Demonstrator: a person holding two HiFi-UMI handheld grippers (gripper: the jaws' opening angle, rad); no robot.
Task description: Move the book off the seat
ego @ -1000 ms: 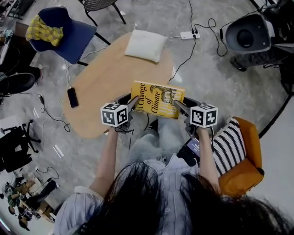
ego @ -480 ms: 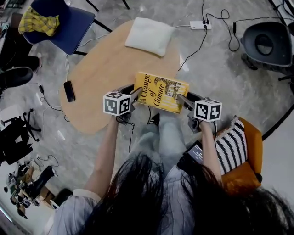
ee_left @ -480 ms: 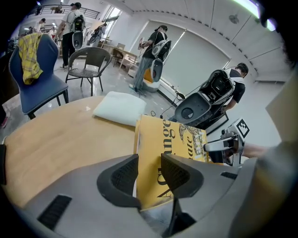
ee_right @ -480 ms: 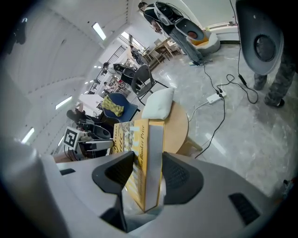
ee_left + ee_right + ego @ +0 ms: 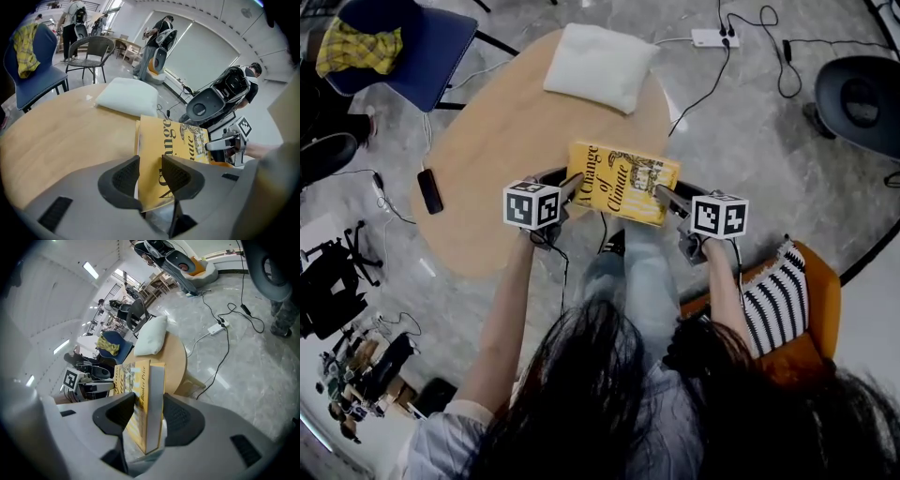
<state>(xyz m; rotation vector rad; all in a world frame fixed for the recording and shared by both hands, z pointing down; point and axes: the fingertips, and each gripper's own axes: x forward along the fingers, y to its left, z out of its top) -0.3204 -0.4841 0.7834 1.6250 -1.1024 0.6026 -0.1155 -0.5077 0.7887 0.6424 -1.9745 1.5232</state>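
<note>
Orange seat beside the person carries only a striped cushion. The yellow book is off it. Left gripper and right gripper each clamp one end, jaws part-closed on it, over the wooden table near edge; contact unclear. Likely left: set down, release. White pillow lies beyond.

Left gripper jaws closed on the near edge of the yellow book, pads pressing both faces. The book sticks out over the wooden table. White pillow lies just beyond the book. Right gripper is at the book's far right end. Blue chair with yellow cloth stands far left of the book.
</note>
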